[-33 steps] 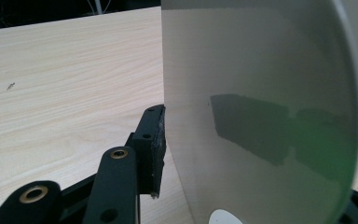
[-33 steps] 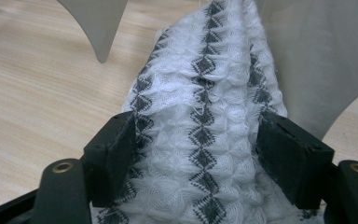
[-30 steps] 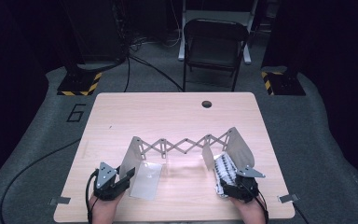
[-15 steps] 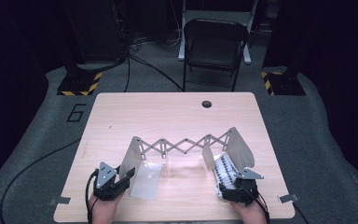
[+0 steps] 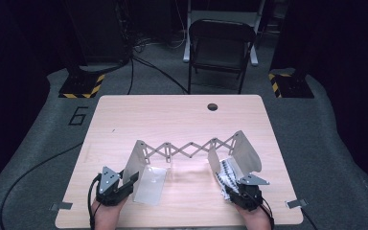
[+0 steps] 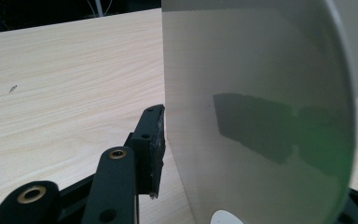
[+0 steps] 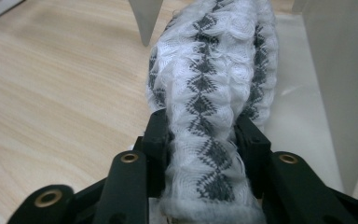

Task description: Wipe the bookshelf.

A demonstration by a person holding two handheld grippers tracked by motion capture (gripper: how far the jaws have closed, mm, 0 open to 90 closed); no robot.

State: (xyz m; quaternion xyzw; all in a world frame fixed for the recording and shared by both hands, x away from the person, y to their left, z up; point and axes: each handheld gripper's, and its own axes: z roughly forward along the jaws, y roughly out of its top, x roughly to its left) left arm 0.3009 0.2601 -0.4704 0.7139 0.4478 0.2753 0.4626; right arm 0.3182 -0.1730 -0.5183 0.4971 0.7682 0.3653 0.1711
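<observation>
Right gripper view: right gripper [image 7: 199,140] jaws just closed, clenched on white-and-grey patterned knit cloth [image 7: 209,93].
Left gripper [image 5: 127,184] clamps grey metal folding rack's end plate [image 6: 256,116]; light wooden table [image 5: 172,120] beneath.

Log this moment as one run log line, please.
left gripper: shut on left panel of expanding rack | right gripper: jaws just closed on knitted sock | surface: wooden table
</observation>
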